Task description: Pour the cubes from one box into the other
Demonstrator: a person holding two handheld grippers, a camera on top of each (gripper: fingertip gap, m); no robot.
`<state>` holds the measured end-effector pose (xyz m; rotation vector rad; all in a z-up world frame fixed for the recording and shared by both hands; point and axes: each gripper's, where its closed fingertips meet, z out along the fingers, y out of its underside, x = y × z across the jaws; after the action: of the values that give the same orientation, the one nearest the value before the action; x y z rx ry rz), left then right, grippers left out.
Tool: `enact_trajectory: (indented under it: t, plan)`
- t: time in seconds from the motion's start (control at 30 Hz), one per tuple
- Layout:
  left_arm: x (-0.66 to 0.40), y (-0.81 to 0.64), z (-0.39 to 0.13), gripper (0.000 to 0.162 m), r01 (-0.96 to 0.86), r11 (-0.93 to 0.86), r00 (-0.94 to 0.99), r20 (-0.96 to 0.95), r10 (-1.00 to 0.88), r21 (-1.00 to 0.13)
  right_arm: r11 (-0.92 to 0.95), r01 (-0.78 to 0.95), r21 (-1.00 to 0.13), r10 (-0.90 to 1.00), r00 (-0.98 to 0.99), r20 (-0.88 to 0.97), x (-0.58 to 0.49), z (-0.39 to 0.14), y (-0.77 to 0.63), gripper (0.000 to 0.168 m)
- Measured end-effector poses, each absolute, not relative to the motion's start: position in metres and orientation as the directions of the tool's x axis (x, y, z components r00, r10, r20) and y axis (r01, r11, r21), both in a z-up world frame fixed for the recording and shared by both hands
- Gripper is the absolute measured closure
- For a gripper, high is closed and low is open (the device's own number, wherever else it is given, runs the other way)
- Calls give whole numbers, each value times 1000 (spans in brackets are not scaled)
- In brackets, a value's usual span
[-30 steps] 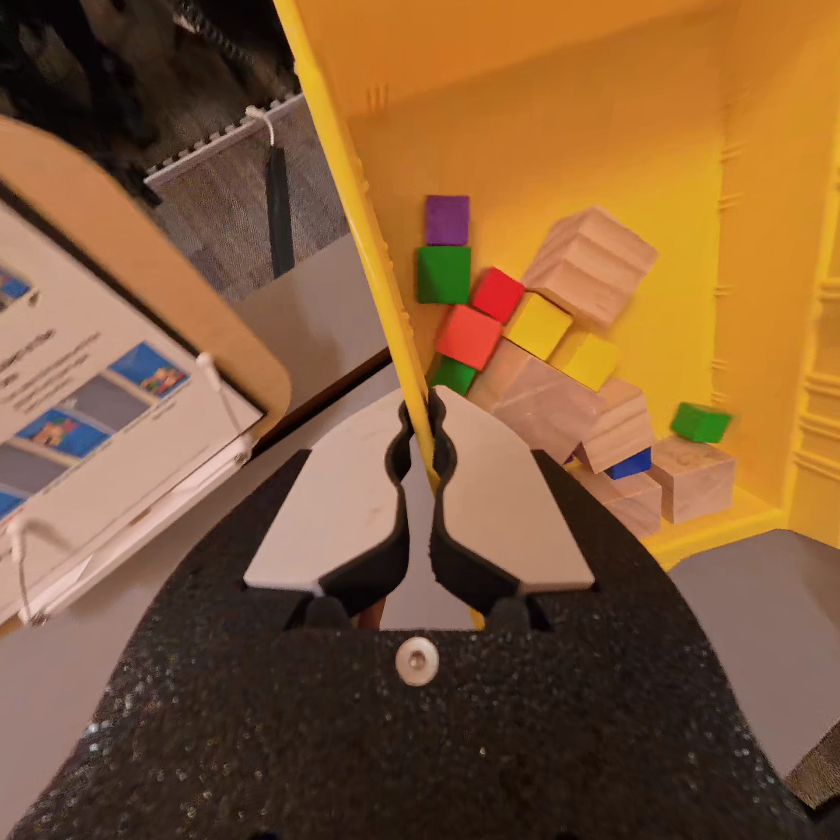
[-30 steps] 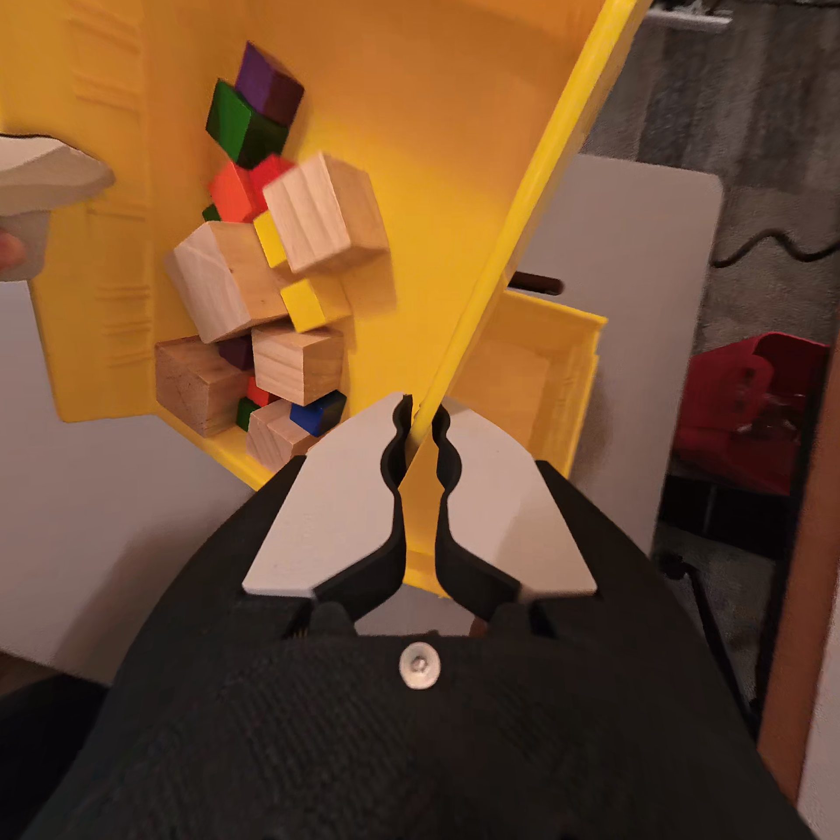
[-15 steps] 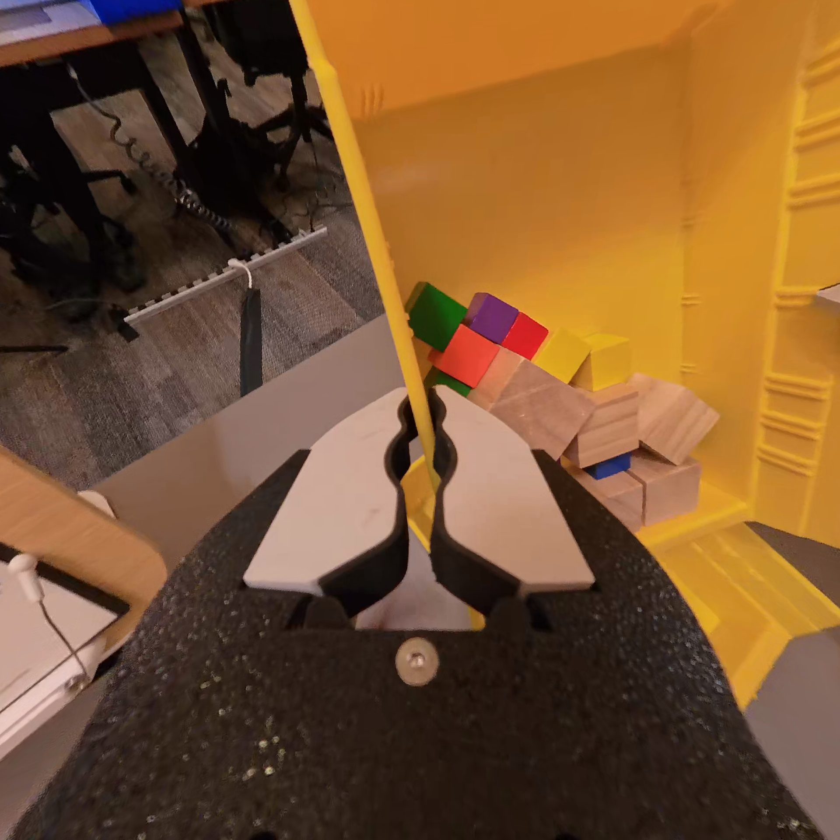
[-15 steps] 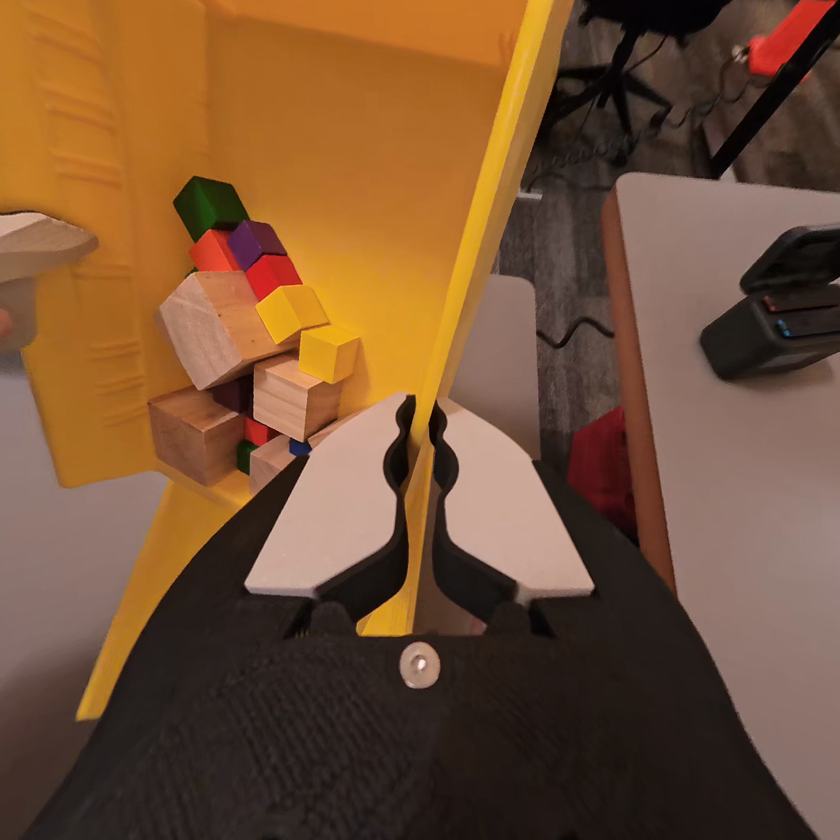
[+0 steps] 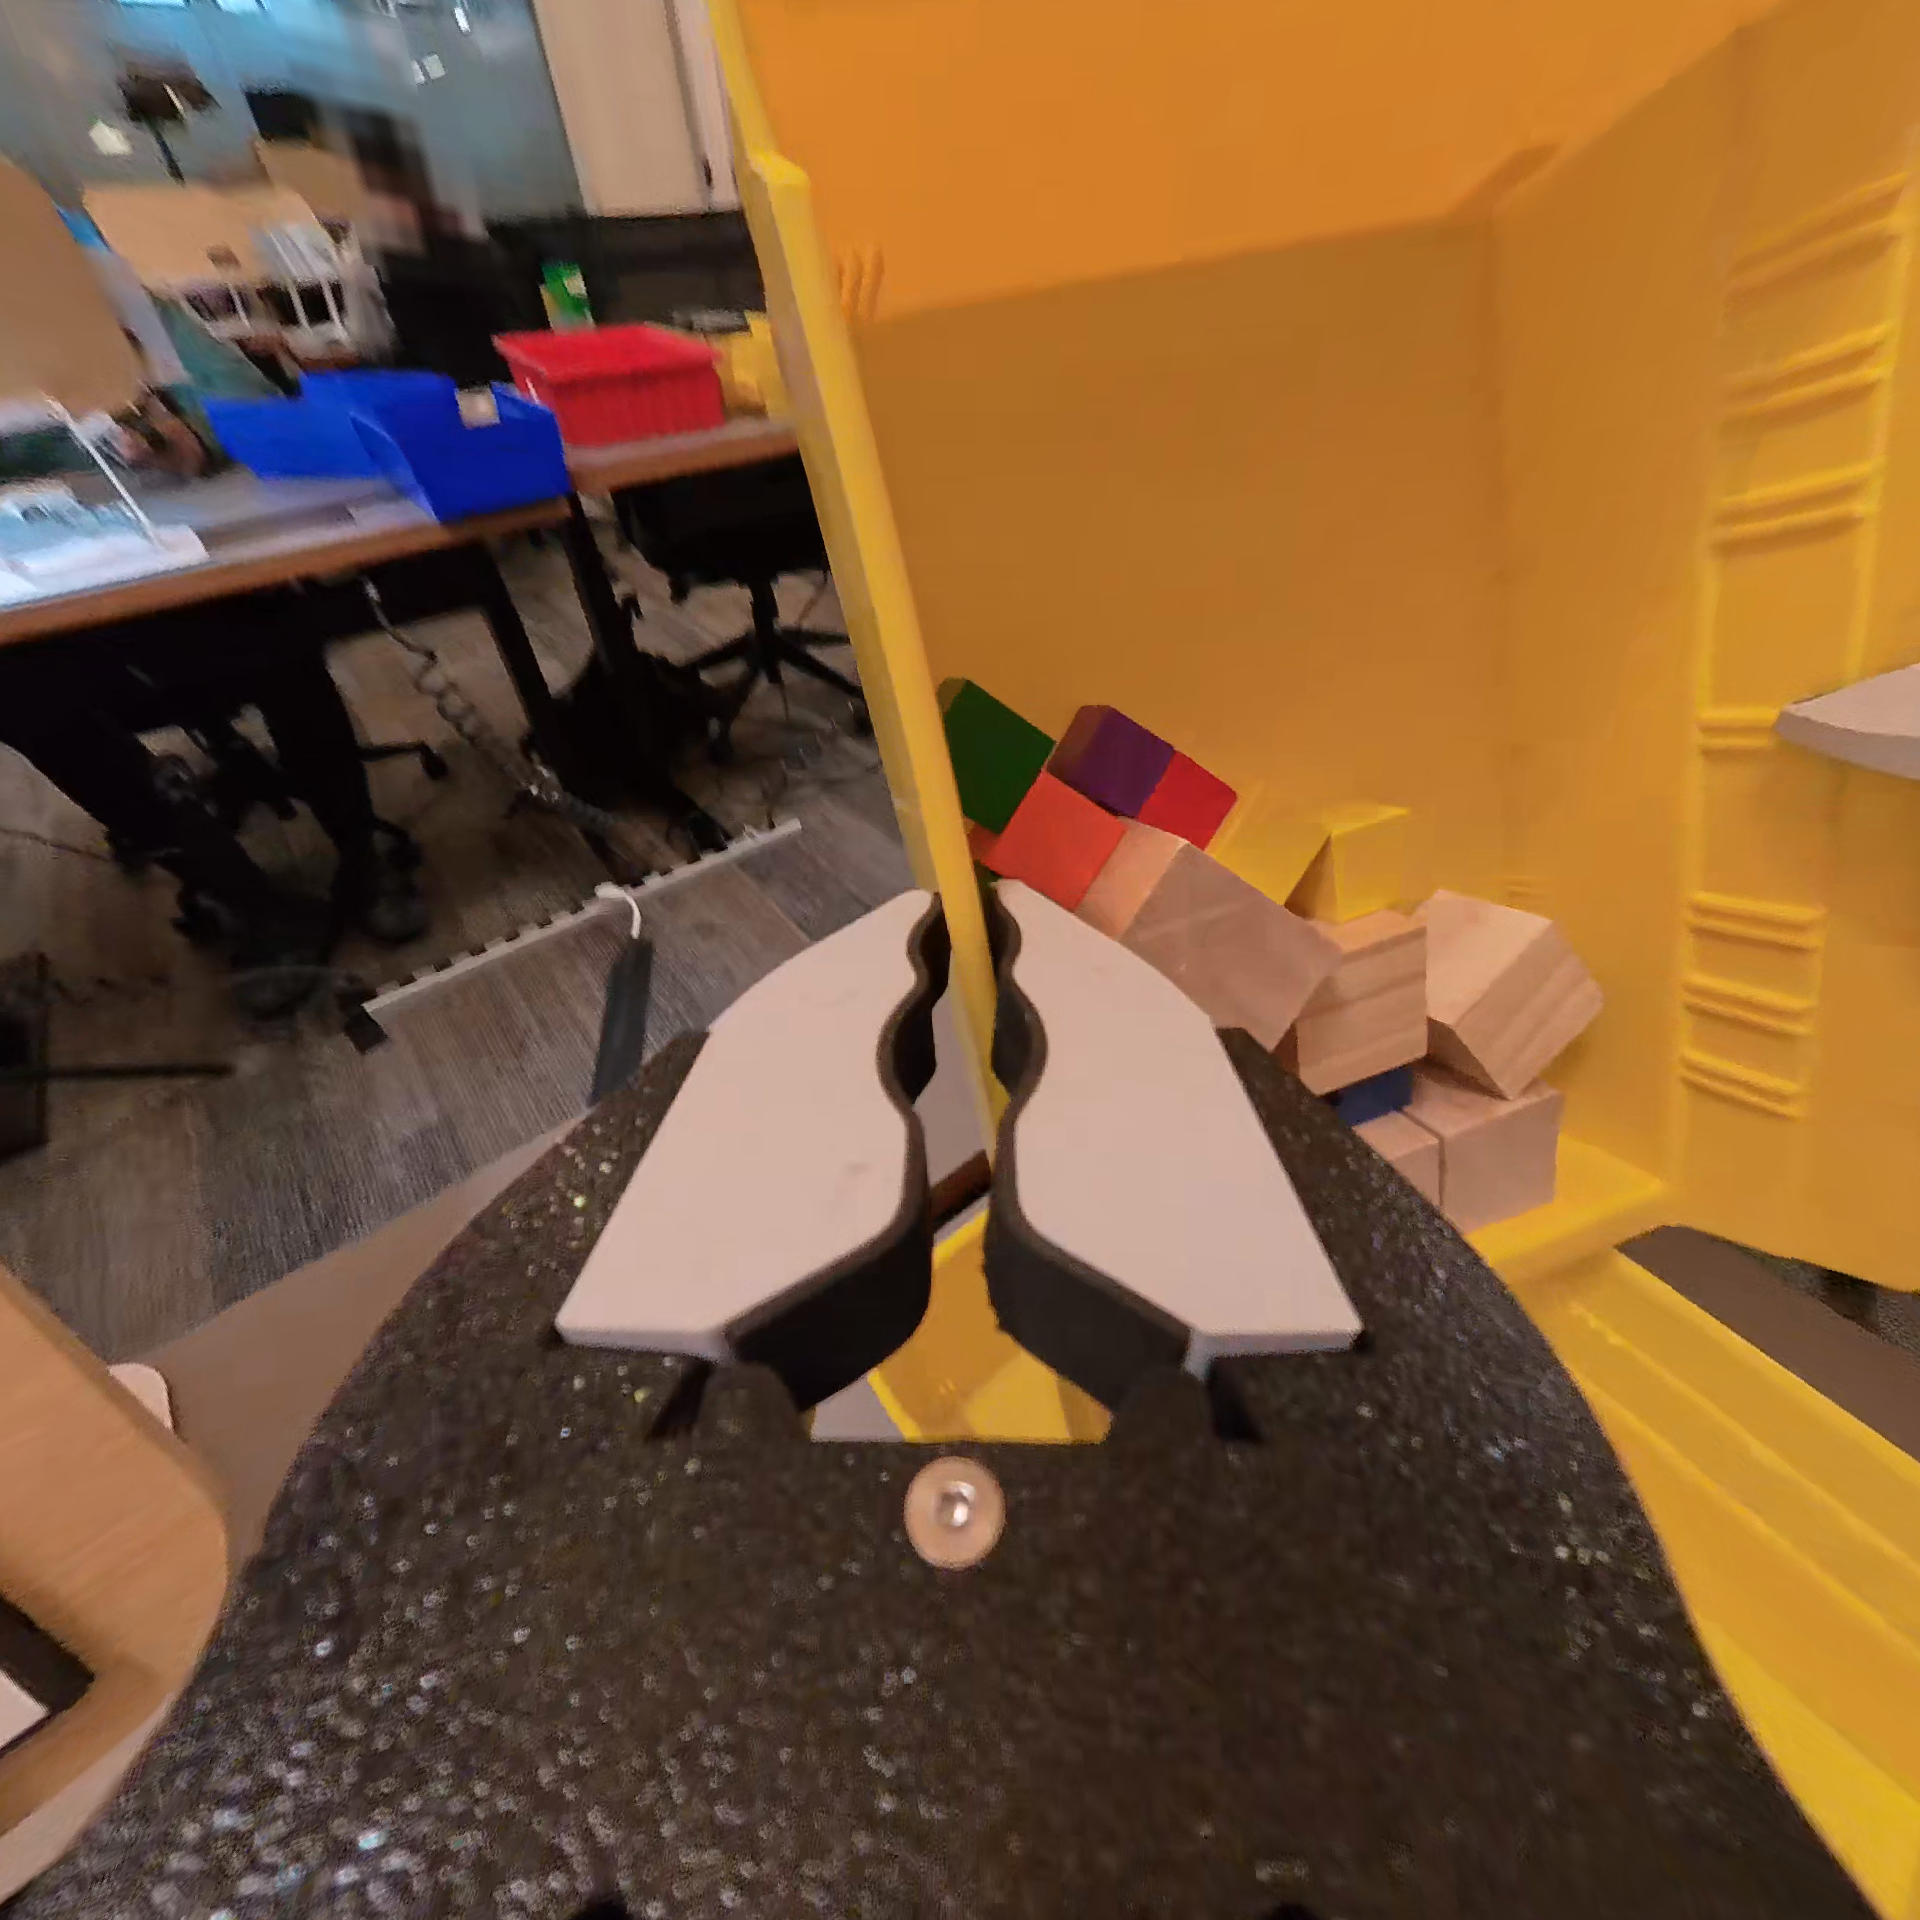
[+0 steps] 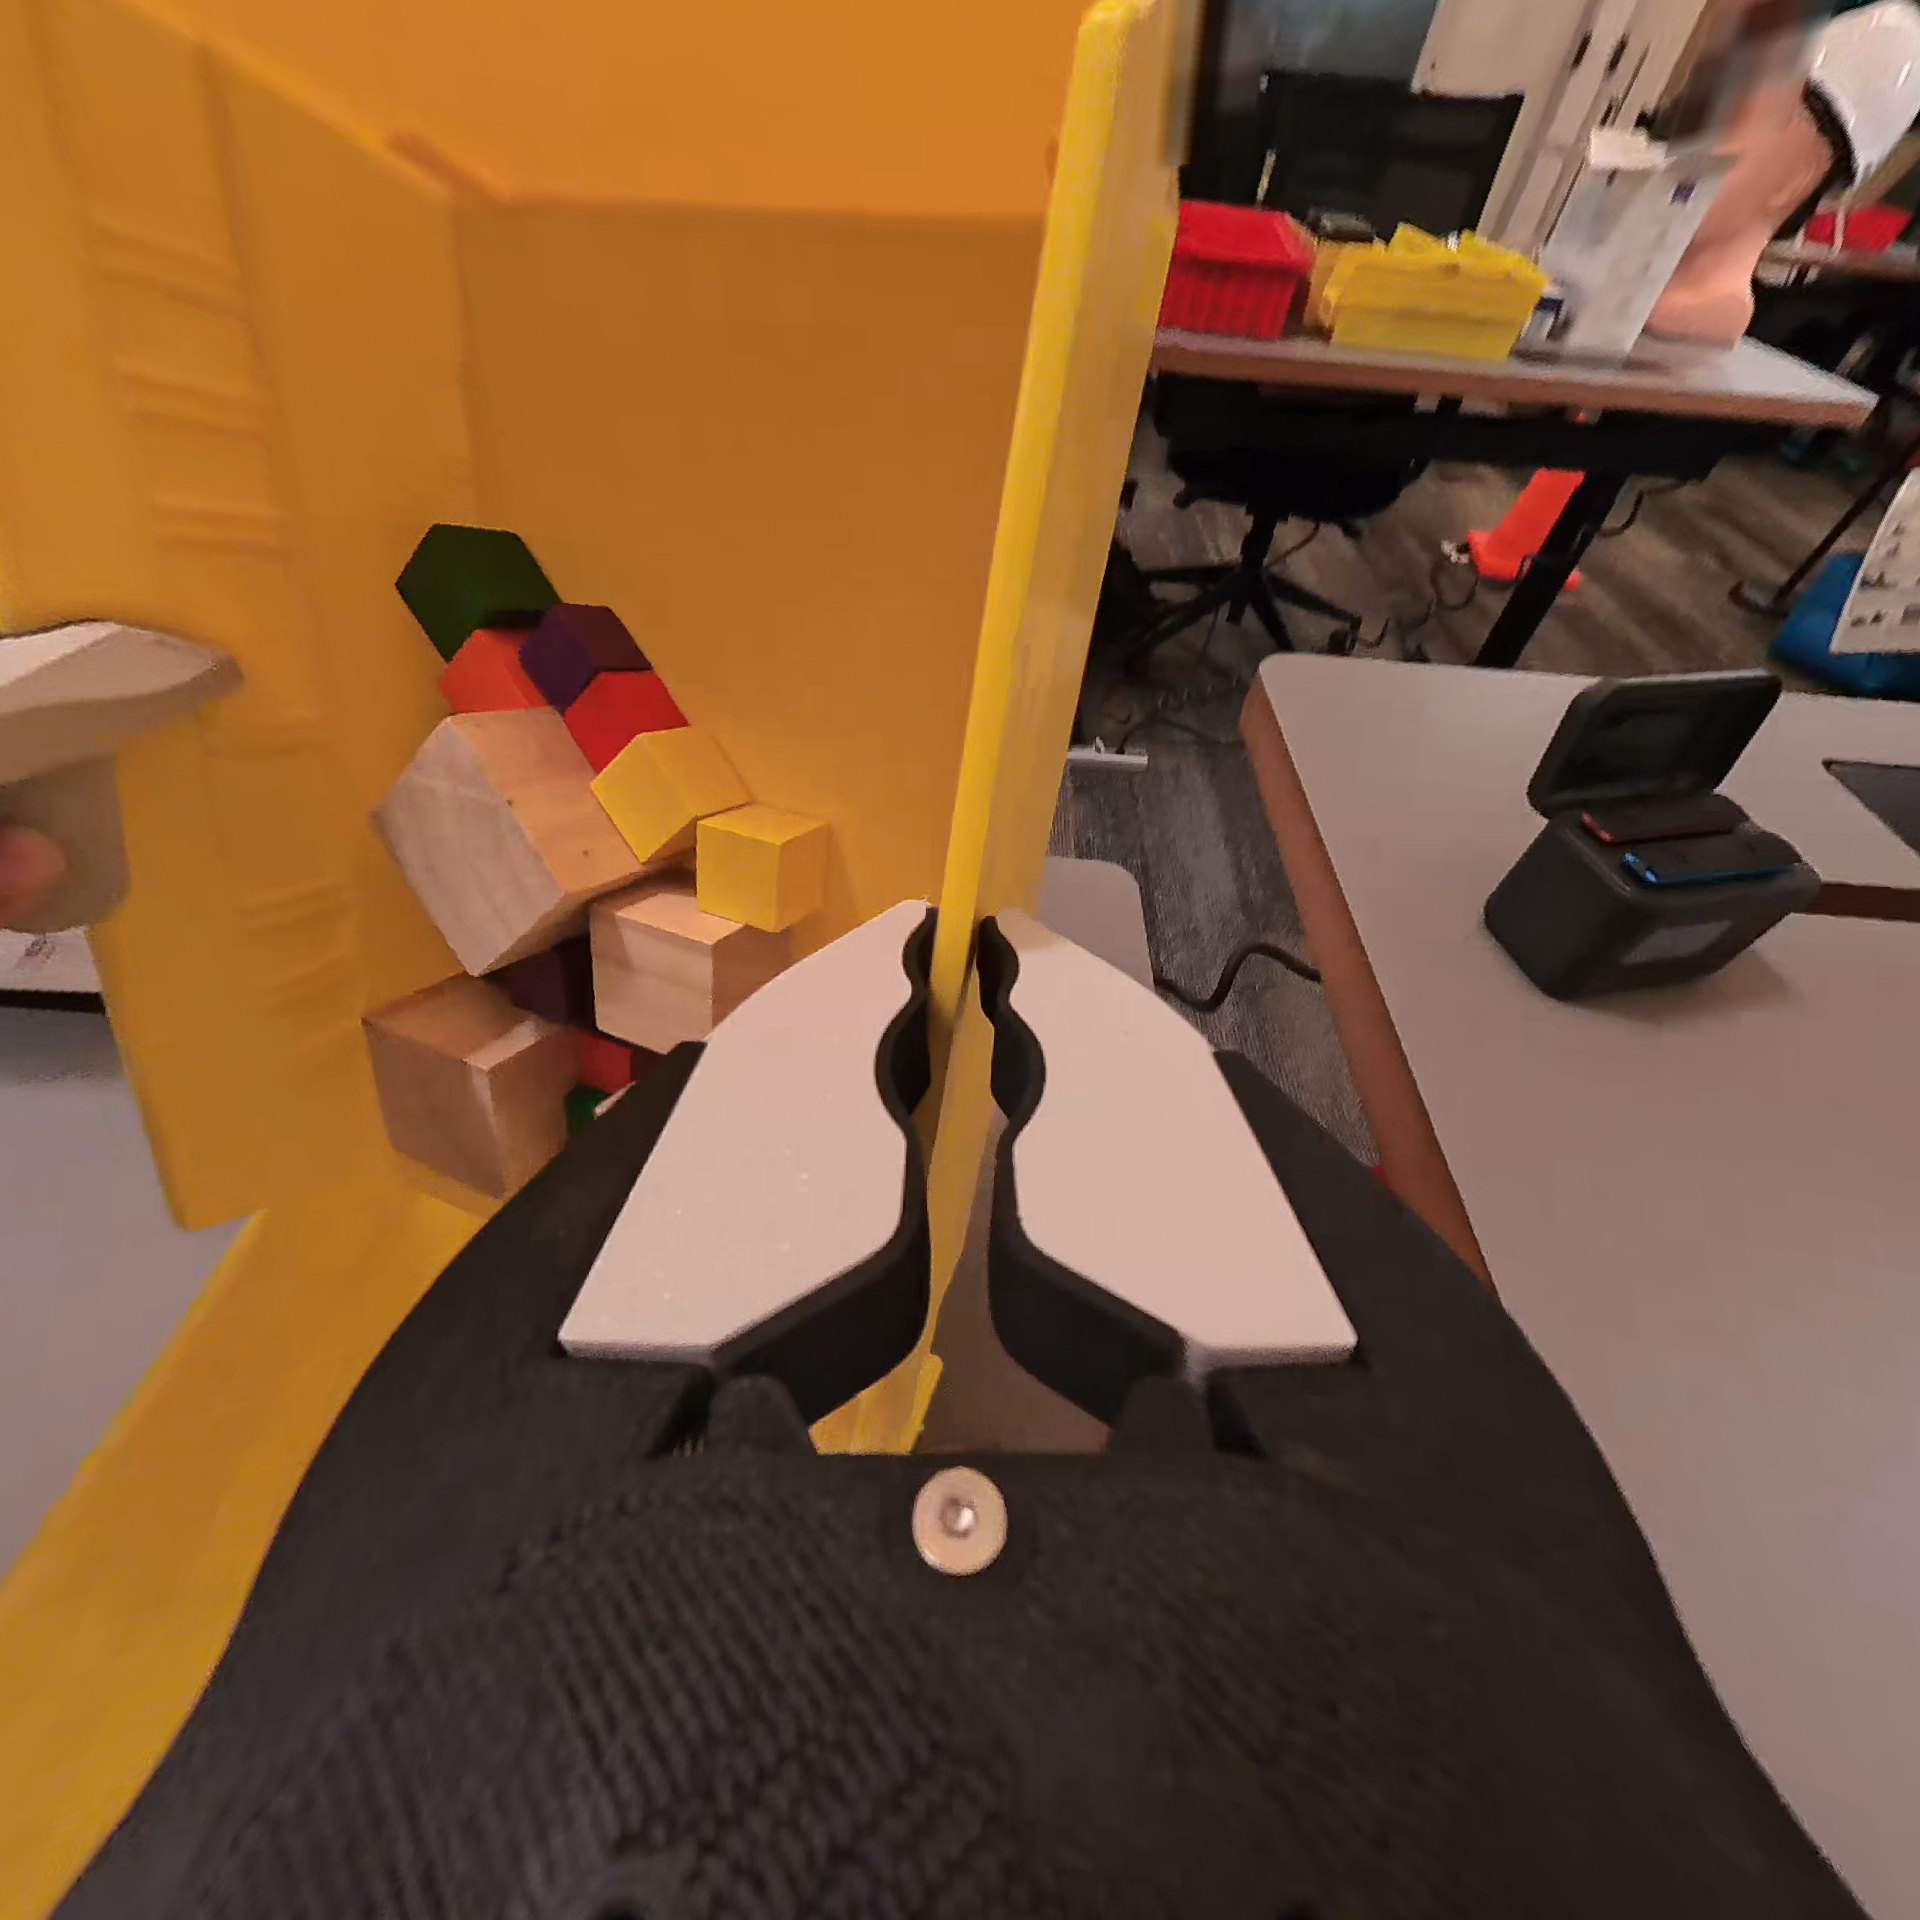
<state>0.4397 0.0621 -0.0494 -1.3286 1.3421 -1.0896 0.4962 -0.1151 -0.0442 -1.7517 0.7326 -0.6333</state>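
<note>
Left gripper clamped on the side wall of the tipped yellow box, with the cubes heaped at the box's lower end.

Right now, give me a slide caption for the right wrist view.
Right gripper clamps the tipped yellow plastic box's wall; coloured and plain wooden cubes pile at its lower end.

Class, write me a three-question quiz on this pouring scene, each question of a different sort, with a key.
1. True or false: the left hand-held gripper is shut on a side wall of the tilted yellow box.
2. Which cube lies highest in the pile? A) green cube B) blue cube C) yellow cube
3. Fill in: the right hand-held gripper pinches the box's ____ wall.

Key: 1 true; 2 A; 3 opposite.
</note>
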Motion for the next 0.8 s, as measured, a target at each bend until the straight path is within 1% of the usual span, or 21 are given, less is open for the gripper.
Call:
enact_trajectory:
  t: [0.13, 0.17, 0.27, 0.6, 0.7, 0.8]
  plan:
    - [434, 62, -41, 157, -67, 57, 16, -58, -998, -996, -79, -150, -986, -722, 691, -47, 495, -44, -113, 161]
    - [432, 62, -41, 157, -49, 62, 16, -63, -998, -997, -59, -132, -990, -717, 695, -50, 494, -43, -113, 161]
    - [429, 64, -41, 157, 5, 72, 33, -71, -997, -997, -26, -54, -998, -707, 707, -20, 492, -38, -109, 161]
    - [432, 67, -50, 156, 106, 20, 8, -19, -1000, -994, 29, 63, -998, -667, 744, 28, 496, -34, -106, 159]
    - [434, 66, -49, 156, 114, 6, 1, -6, -1000, -993, 31, 87, -996, -665, 746, 44, 496, -27, -105, 159]
    - [431, 68, -44, 156, 147, 8, 21, -5, -1000, -989, 73, 131, -989, -658, 752, 51, 492, -17, -103, 158]
